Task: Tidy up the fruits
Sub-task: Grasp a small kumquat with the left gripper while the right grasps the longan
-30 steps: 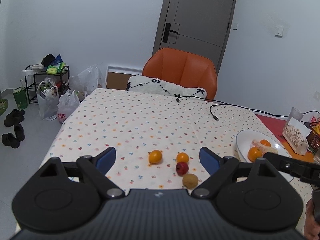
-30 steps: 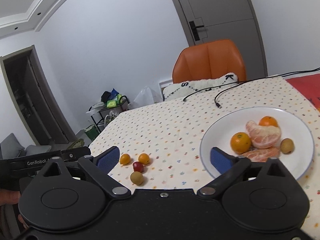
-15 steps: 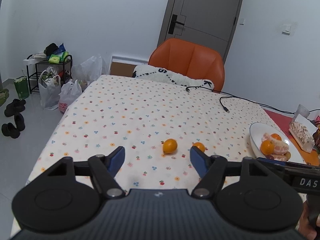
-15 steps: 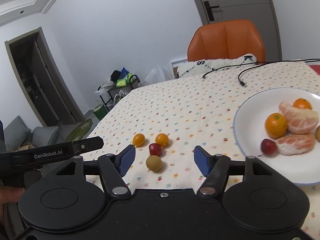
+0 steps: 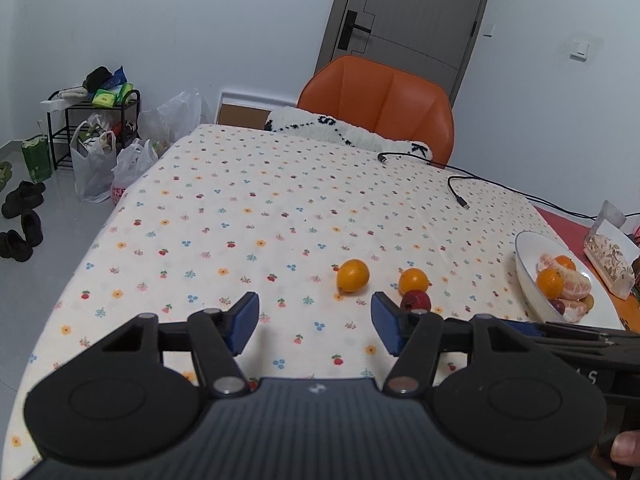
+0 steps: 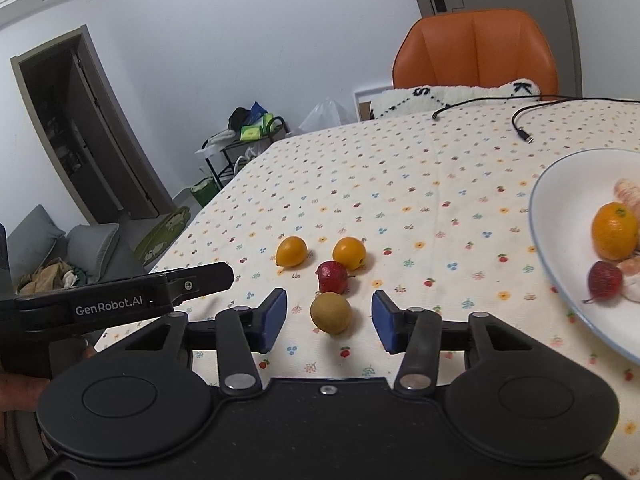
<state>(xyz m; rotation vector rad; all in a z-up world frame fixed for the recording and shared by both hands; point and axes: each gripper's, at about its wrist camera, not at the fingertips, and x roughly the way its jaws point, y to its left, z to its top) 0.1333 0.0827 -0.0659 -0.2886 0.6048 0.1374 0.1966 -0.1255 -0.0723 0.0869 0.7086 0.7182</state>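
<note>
Cloth: a cream tablecloth (image 6: 400, 184) printed with small flowers covers the table, soft enough that the round fruit sits where it was left and does not roll
Right gripper (image 6: 329, 322): jaws apart and bare, having just been closing; the greenish-brown fruit (image 6: 331, 313) sits between the blue pads with a gap on each side, so nothing is clamped yet
Why so: the claw points down at a slant straight at that fruit, which looks like the line-up for a pinch
Red fruit (image 6: 332, 277): just beyond the brown one, touching or nearly touching it, close enough to be nudged if the pinch goes deep
Two oranges: one orange (image 6: 349, 253) just past the red fruit, the other orange (image 6: 291, 251) further left of the right claw, apart from the rest
Left gripper (image 5: 314, 322): jaws apart, also just been closing, only bare cloth between its pads; the oval orange lies ahead of it, so I judge it is waiting its turn
White plate (image 6: 560, 216): off to the right of the right claw, already holding an orange, peeled segments and a red fruit, so it reads as the collecting spot
Progress: four fruits are left on the cloth, the job is partly done
</note>
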